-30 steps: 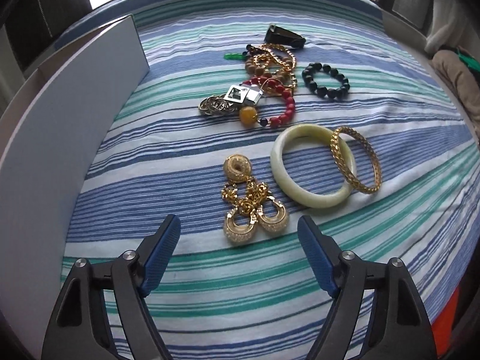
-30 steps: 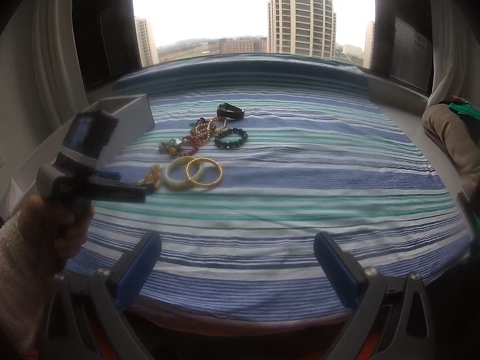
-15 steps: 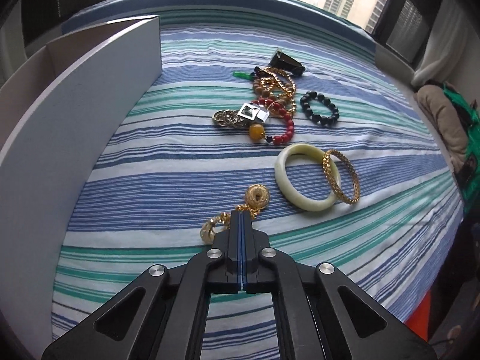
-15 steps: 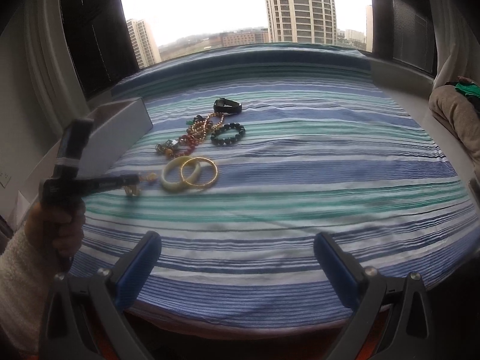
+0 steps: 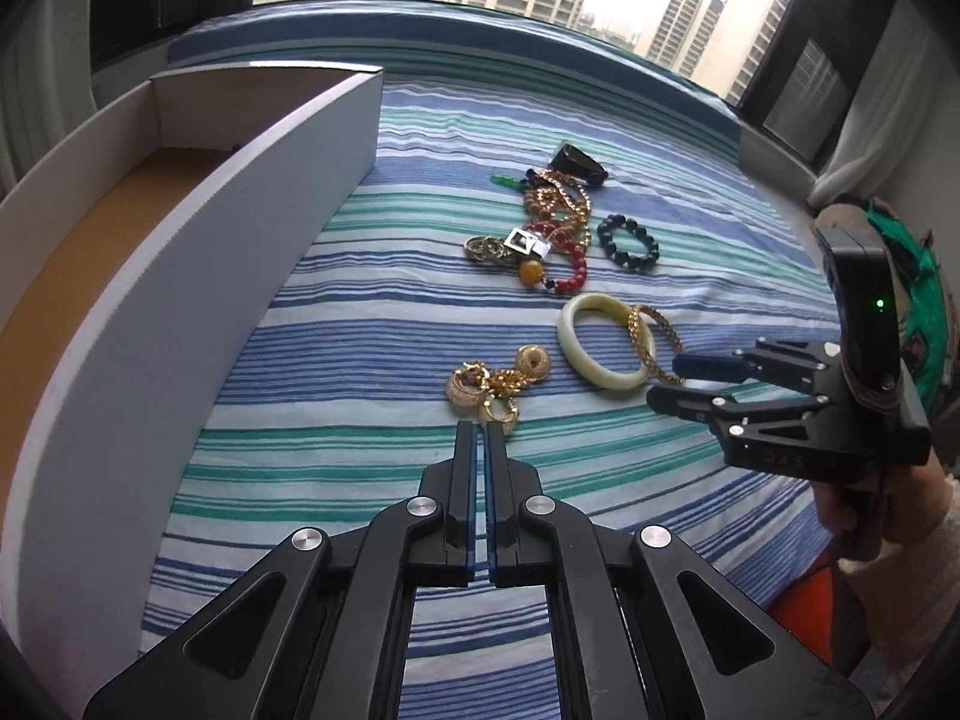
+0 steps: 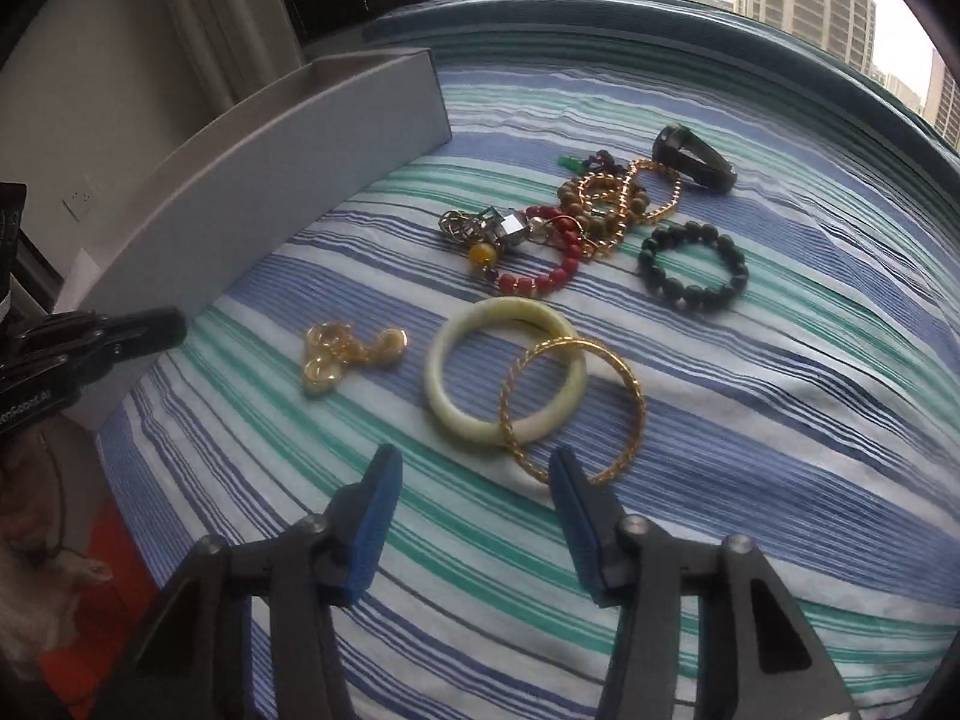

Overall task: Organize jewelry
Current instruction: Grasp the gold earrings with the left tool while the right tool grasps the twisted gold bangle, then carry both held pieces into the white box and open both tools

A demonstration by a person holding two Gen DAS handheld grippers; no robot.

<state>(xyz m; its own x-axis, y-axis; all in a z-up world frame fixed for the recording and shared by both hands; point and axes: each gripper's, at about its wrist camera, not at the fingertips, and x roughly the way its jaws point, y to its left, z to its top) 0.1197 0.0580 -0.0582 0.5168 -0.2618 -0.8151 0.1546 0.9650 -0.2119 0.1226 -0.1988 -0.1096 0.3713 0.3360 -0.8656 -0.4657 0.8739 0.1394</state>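
Left claw [image 5: 480, 429] clenched, empty, just short of gold earring cluster [image 5: 498, 381] on striped bed [image 5: 360, 360]; right claw [image 6: 474, 480] released near jade bangle [image 6: 504, 372] & gold bangle [image 6: 573, 408]; cluster light, tangly, slippery; best pinched at a hoop.

The left gripper [image 5: 480, 427] was held low and level, its blue-padded jaws drawn almost together with only a thin slit between them. The right gripper [image 6: 474, 468] pointed forward and down with its jaws spread wide, gripped from below by a bare hand [image 5: 864, 510].
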